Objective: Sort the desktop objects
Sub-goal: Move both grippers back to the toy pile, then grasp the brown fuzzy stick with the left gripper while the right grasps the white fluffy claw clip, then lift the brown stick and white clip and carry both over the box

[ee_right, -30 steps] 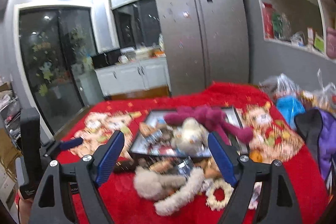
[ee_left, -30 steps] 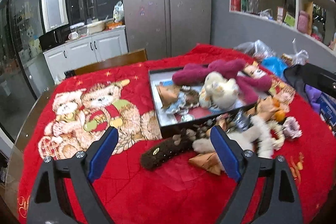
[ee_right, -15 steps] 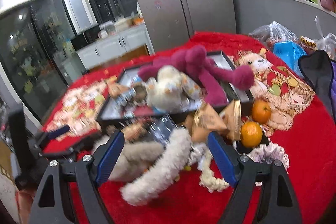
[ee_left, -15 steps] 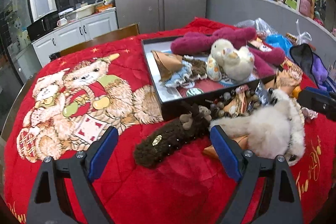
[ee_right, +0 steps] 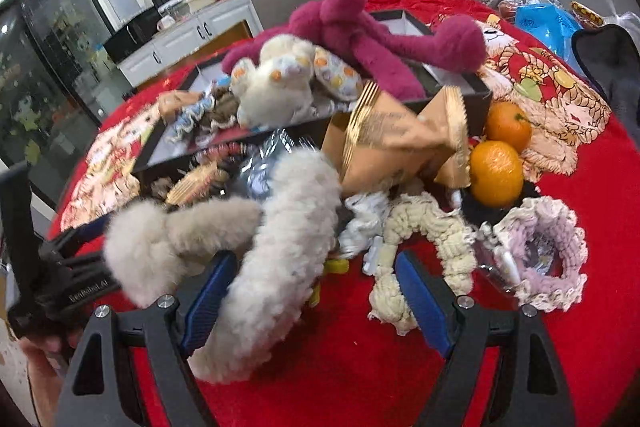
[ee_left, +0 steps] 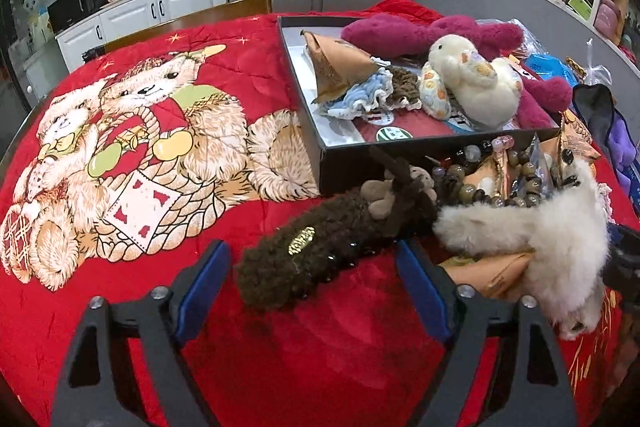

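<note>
- A brown plush toy point(ee_left: 324, 253) is lying on the red blanket point(ee_left: 280, 355) in the lower middle of the left wrist view, slanting up to the right, its lower end sitting between the two blue pads without touching either.
- The left gripper point(ee_left: 312, 287) is hovering with its jaws wide and holding nothing.
- A cream fluffy toy point(ee_left: 552, 239) is lying just right of the brown one, at the right of the frame, over an orange packet point(ee_left: 492, 273).
- A black tray point(ee_left: 348, 163) is sitting above them in the upper right of the frame, carrying a white plush rabbit point(ee_left: 476, 83), a magenta plush point(ee_left: 420, 31) and a brown packet point(ee_left: 336, 67).
- Beads point(ee_left: 472, 179) are lying against the tray's front wall.
- In the right wrist view, the right gripper point(ee_right: 310, 291) is hovering with its jaws wide and gripping nothing; the cream fluffy toy point(ee_right: 276, 255) is lying across the left pad.
- Two oranges point(ee_right: 496, 171) are sitting at centre right, beside a pale crocheted ring point(ee_right: 548, 247) and a cream braided scrunchie point(ee_right: 424, 251).
- The desk is covered by the blanket with its teddy bear print point(ee_left: 132, 131) at the left.
</note>
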